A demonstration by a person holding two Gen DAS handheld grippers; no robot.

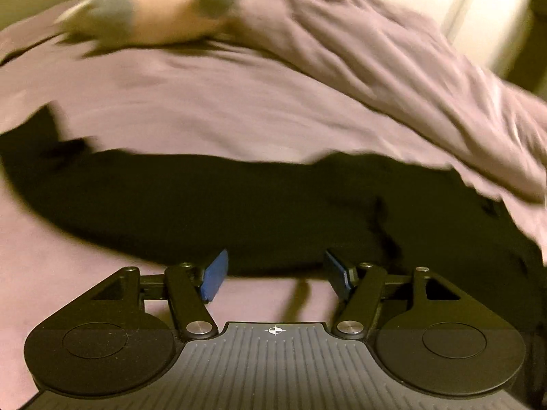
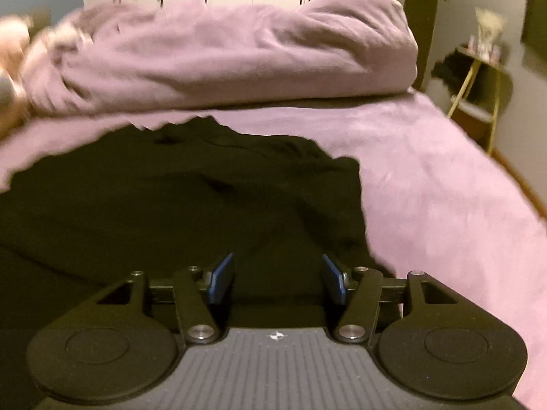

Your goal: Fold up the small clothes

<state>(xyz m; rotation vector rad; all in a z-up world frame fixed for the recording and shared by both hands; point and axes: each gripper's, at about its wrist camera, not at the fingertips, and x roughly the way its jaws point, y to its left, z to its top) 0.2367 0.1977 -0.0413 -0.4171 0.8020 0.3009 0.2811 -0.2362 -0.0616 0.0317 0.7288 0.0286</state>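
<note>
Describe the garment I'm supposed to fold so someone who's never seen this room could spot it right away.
Start at the bed with the pink sheet, where a bunched pink blanket lies across the far side. On the near side, just ahead of both open hand-held grippers, the black garment lies spread flat. It is the only dark cloth on the bed; everything around it is pink.

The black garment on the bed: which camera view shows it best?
The right wrist view shows the black garment best: it fills the frame's middle, and its far and right edges show. In the left wrist view it is a dark, blurred band across the purple sheet.
</note>
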